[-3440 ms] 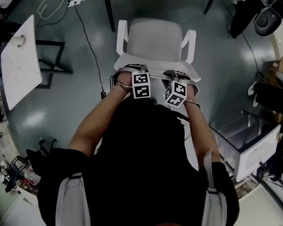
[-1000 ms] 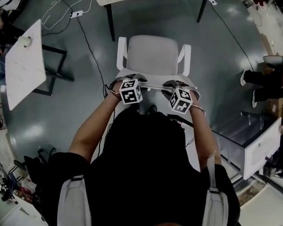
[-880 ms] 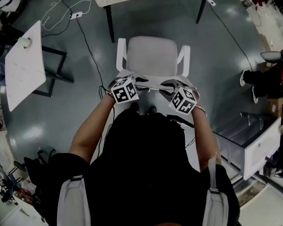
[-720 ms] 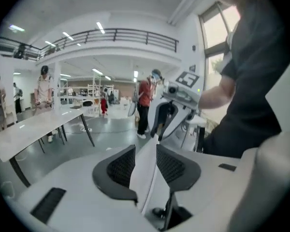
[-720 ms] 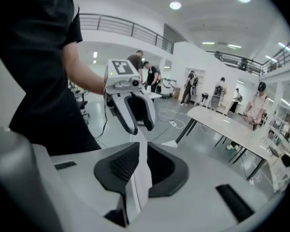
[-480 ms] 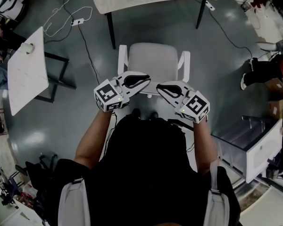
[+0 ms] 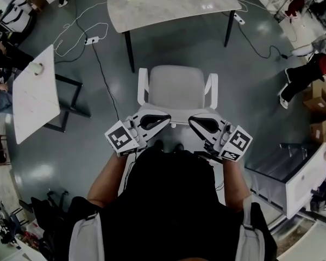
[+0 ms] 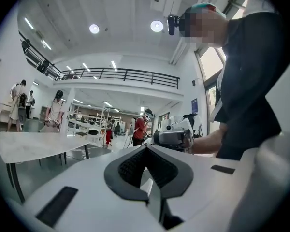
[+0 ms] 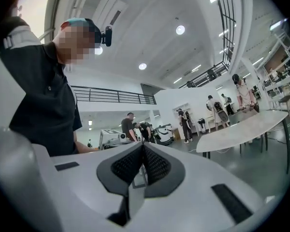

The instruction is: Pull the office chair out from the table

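The jaws of the left gripper [image 7: 167,118] and the right gripper [image 7: 190,122] have just closed and stand pressed together, pad to pad, with nothing between them. Both grippers are held level in front of the person, tips turned toward each other. The office chair [image 7: 176,88] stands on the floor [image 7: 98,91] directly beyond them, clear of the table [image 7: 168,4], seat facing it.

- I am holding two grippers: the left gripper [image 7: 164,119] and the right gripper [image 7: 194,123].
- I am looking down at one office chair [image 7: 176,88].
- I am seeing two tabletops: a marble tabletop [image 7: 171,4] and a white tabletop [image 7: 35,94].
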`<state>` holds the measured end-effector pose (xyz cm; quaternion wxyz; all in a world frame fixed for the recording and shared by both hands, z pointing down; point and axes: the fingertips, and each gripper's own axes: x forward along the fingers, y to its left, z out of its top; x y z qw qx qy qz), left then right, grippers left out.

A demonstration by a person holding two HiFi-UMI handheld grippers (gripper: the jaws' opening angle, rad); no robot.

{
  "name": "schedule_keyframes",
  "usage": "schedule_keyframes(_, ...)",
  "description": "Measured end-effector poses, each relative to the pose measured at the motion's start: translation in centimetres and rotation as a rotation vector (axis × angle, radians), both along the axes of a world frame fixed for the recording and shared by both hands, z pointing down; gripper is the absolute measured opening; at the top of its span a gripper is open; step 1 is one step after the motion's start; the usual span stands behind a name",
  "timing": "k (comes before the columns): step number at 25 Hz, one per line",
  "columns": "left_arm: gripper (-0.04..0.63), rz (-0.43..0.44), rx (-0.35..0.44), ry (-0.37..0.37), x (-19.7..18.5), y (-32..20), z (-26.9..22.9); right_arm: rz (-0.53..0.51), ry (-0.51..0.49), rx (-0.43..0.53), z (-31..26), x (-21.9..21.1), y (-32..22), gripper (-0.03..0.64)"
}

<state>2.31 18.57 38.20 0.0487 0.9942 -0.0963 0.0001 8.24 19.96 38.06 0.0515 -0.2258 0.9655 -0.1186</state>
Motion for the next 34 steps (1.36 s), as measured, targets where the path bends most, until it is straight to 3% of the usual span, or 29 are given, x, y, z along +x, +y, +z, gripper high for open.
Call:
schedule_keyframes(7, 0.012, 0.035, -0.112, -0.004, 1.1, 1.3, 2.2, 0.01, -0.031, -0.026, 0.2, 0.9, 0.6, 0.02)
schedule_keyframes(10, 0.012, 0.02, -0.141, -0.027, 1.6, 1.1, 2.7, 0.01, 0.008, -0.007, 0.6, 0.7, 1.0, 0.02)
schedule_keyframes(13, 0.012, 0.023, -0.138, -0.02, 1.8, 1.2, 2.7, -0.011, 0.051, 0.024, 0.8, -0.1, 1.8, 0.018)
schedule_keyframes(17, 0.012, 0.041, -0.125, -0.051, 1.9, 1.4, 2.3, -0.031, 0.028, 0.038, -0.1, -0.6, 2.0, 0.018)
schedule_keyframes(21, 0.012, 0.042, -0.118, -0.064, 1.6, 1.4, 2.5, -0.015, -0.008, 0.038, -0.9, 0.0, 1.7, 0.018)
schedule_keyframes(25, 0.012, 0.034, -0.069, -0.121, 1.6, 1.5, 3.9, 0.013, 0.04, 0.035, 0.1, 0.7, 1.5, 0.018)
schedule_keyframes(34, 0.012, 0.058, -0.072, -0.141, 2.2, 1.7, 4.3, 0.029, 0.067, 0.016, 1.2, 0.9, 1.9, 0.018)
